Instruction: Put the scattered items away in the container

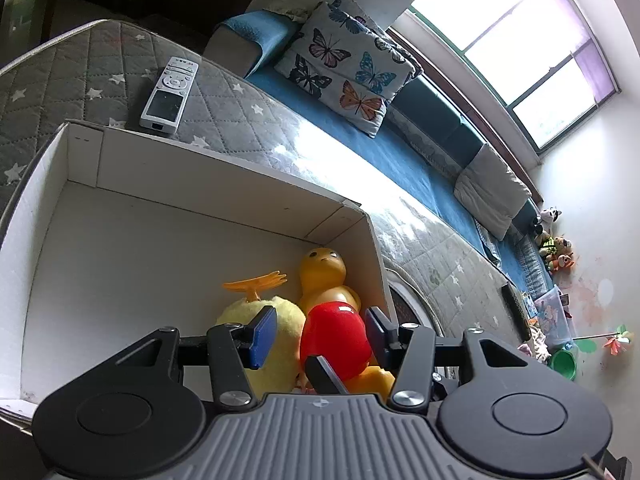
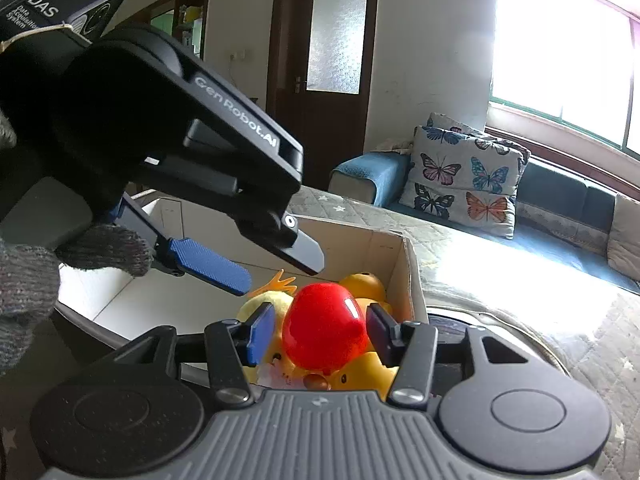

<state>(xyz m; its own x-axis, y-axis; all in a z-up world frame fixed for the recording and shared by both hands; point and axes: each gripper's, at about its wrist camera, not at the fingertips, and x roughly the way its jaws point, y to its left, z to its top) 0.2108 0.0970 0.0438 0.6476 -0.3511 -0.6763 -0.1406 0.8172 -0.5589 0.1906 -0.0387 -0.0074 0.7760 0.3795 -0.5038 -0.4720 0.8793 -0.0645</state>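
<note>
A white cardboard box (image 1: 224,168) (image 2: 412,276) stands on a grey quilted table. In its right corner lie a yellow plush toy (image 1: 276,316) (image 2: 272,300) with orange feet and a yellow rubber figure (image 1: 324,268) (image 2: 362,282) in red shorts (image 1: 336,340) (image 2: 324,328). My left gripper (image 1: 320,328) (image 2: 280,276) hangs open above these toys, held by a gloved hand (image 2: 100,248). My right gripper (image 2: 320,324) is open, its fingers on either side of the red shorts with small gaps. A dark fingertip (image 1: 324,372) shows in front of the shorts.
A white remote control (image 1: 170,92) lies on the table behind the box. A dark slim object (image 1: 516,308) rests near the table's far right edge. A blue sofa (image 1: 384,148) with a butterfly pillow (image 1: 340,68) (image 2: 464,176) runs alongside. Small toys (image 1: 556,252) sit at its far end.
</note>
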